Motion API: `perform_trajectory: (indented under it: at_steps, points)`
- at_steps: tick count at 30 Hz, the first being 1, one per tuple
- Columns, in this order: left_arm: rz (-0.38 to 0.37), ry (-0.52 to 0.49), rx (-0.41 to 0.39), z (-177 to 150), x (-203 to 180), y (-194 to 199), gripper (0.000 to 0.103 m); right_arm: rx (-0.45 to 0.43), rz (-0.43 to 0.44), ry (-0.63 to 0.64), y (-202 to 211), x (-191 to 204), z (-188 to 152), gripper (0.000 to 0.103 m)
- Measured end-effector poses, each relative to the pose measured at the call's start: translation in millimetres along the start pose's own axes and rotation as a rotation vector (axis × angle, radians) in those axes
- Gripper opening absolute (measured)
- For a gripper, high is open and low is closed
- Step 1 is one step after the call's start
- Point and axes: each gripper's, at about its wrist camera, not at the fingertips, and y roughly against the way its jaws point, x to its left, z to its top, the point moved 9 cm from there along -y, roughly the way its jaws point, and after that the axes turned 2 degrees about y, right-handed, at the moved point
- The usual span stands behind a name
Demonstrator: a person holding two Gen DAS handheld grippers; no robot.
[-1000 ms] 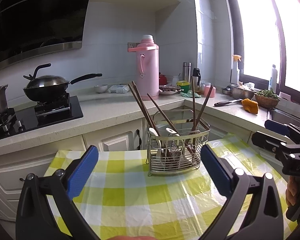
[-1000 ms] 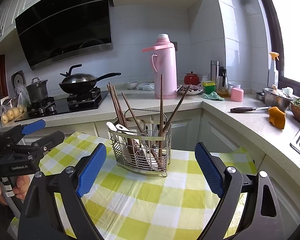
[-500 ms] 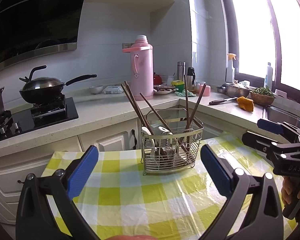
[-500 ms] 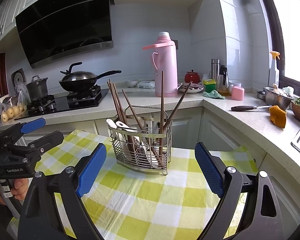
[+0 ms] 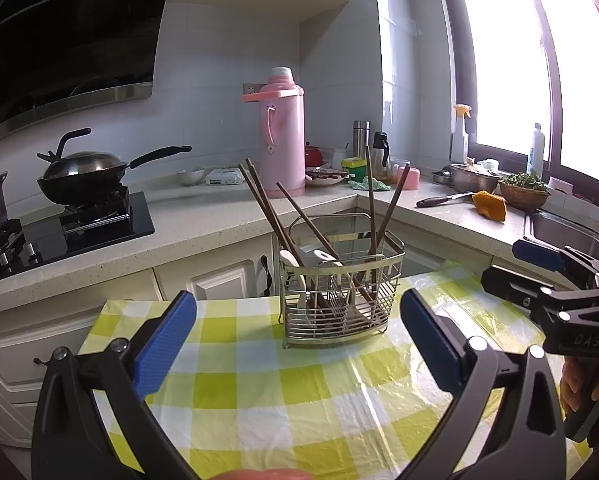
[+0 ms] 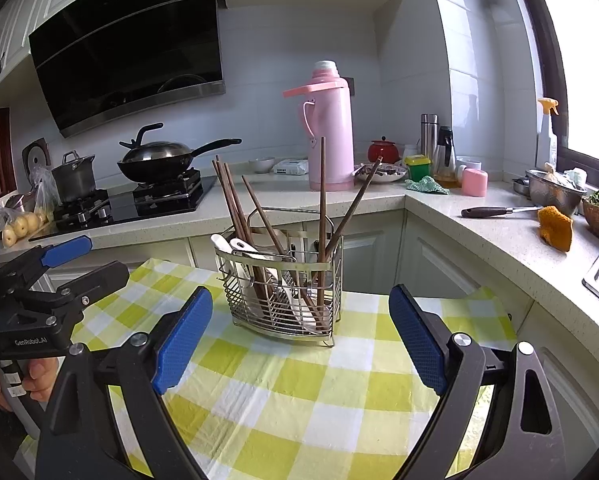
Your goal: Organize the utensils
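While both my left tongs [image 5: 298, 344] and right tongs [image 6: 300, 338] stand wide and hold nothing, the utensil rack [image 5: 341, 294] with chopsticks [image 5: 269, 208] stands just beyond them.

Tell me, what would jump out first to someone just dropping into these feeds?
Dead centre on the yellow-checked tablecloth stands a wire utensil caddy bristling with dark wooden chopsticks and white-handled utensils. Behind it on the counter, the tall pink thermos draws the eye, with a black wok on the stove to its left. Both the left gripper and right gripper frame the caddy, jaws open and empty.
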Motion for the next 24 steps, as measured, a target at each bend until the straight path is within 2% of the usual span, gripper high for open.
perform_trajectory:
  at_steps: [24]
  points:
    - [0.0, 0.005, 0.001, -0.8, 1.7, -0.6, 0.099, 0.005, 0.002, -0.006, -3.3, 4.8, -2.0, 0.085]
